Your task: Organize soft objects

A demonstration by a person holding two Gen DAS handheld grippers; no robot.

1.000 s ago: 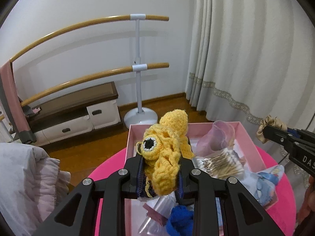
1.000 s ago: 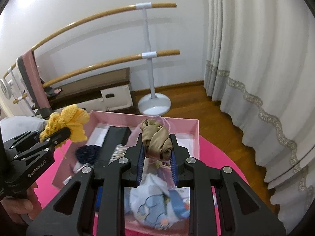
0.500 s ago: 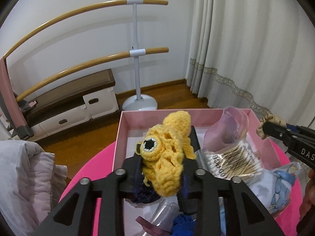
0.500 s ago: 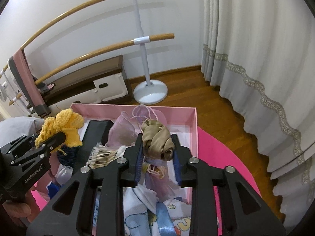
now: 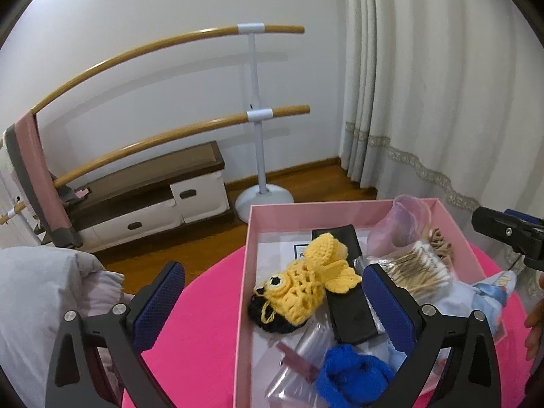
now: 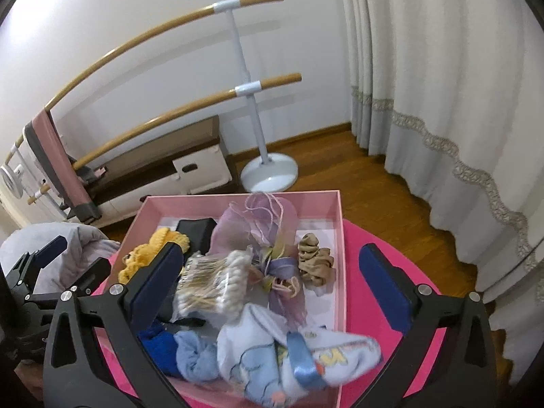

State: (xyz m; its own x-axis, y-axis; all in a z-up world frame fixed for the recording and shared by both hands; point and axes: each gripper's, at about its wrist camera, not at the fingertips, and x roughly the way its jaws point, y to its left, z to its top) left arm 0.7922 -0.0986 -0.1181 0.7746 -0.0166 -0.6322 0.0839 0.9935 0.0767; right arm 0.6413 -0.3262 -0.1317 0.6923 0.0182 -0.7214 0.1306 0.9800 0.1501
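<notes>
A pink box [image 5: 244, 272] stands on a round pink table [image 5: 204, 323]. A yellow crochet toy [image 5: 306, 285] lies in the box's left part, on a dark scrunchie and a black case. My left gripper [image 5: 272, 301] is open and empty above it. In the right wrist view the box [image 6: 341, 238] holds a tan scrunchie [image 6: 314, 263] at its right side, and the yellow toy [image 6: 149, 251] lies at the left. My right gripper [image 6: 272, 278] is open and empty above the box.
The box also holds a cotton-swab bag [image 6: 210, 289], a lilac organza pouch [image 6: 258, 231], a light blue cloth [image 6: 272, 350], a blue scrunchie [image 5: 350, 374] and a black case [image 5: 346, 306]. A ballet barre stand [image 5: 260, 119] and curtain [image 5: 442, 85] are behind. Grey bedding [image 5: 40, 289] lies left.
Both grippers have opened and pulled back. The yellow toy dropped from the left gripper into the box. The tan scrunchie dropped from the right gripper into the box.
</notes>
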